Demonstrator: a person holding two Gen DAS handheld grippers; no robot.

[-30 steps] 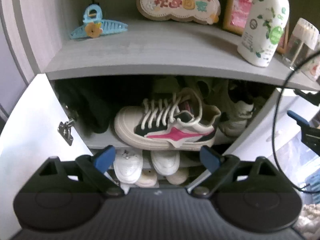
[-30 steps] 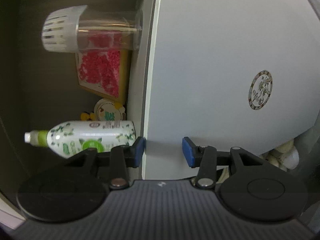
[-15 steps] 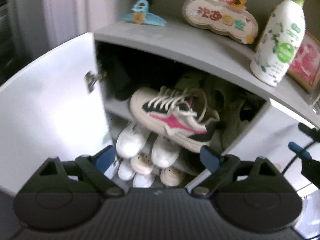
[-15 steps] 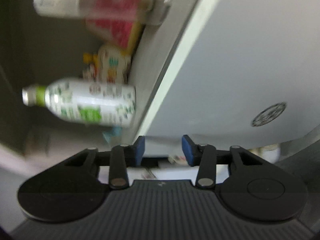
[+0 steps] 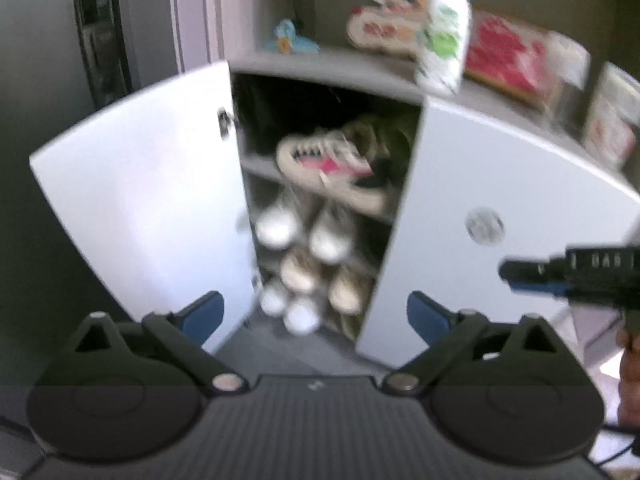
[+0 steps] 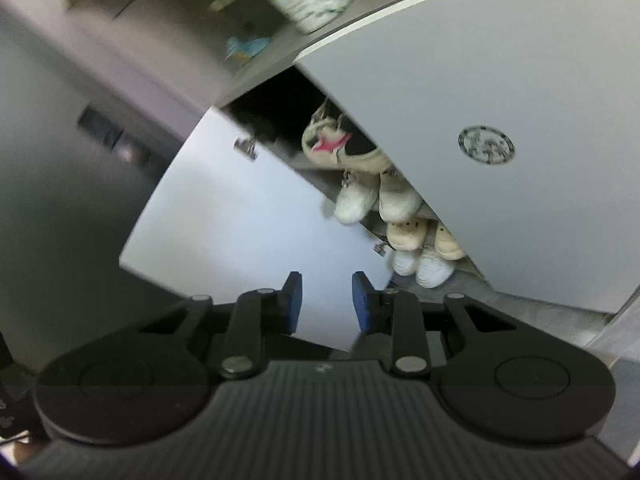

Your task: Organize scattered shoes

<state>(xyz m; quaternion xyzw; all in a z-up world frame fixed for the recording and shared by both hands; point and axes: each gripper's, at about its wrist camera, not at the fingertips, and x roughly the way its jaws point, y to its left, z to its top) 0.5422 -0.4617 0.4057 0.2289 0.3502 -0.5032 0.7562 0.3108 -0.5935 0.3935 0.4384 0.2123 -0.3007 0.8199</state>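
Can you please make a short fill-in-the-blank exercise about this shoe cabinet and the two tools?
1. The sneaker on the upper shelf has a ____ patch on its side.
2. The left door of the cabinet stands ____.
3. The spray bottle stands on ____ of the cabinet.
4. Between the blue pads of the left tool there is ____ held.

Missing words: pink; open; top; nothing

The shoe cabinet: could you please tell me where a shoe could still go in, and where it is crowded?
The shoe cabinet looks bare on its top shelf left of the pink-and-white sneaker, though it is dark there. Below, the white shoes and beige shoes crowd the shelves. The gap between the left door and right door is narrow.
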